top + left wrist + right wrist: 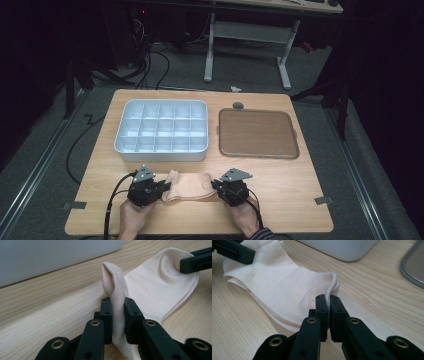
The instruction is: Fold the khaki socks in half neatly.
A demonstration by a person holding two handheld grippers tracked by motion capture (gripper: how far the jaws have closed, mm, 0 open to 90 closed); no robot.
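A cream sock (pixel 189 186) lies flat near the table's front edge, stretched between both grippers. My left gripper (pixel 163 186) is shut on the sock's ribbed cuff end (pixel 117 302), which stands pinched up between the jaws. At the other end my right gripper (pixel 216 186) is shut on the sock's thin edge (pixel 329 298). In the left gripper view the right gripper's jaw tip (pixel 197 261) shows on the far end of the sock (pixel 160 290). The right gripper view shows the left gripper's tip (pixel 234 251) at the sock's far corner (pixel 274 285).
A white divided tray (pixel 161 130) with several empty compartments stands behind the sock at the left. A brown flat tray (pixel 257 133) with a grey rim lies at the right. A person's hands (pixel 131 220) come in from the bottom edge, cables trailing.
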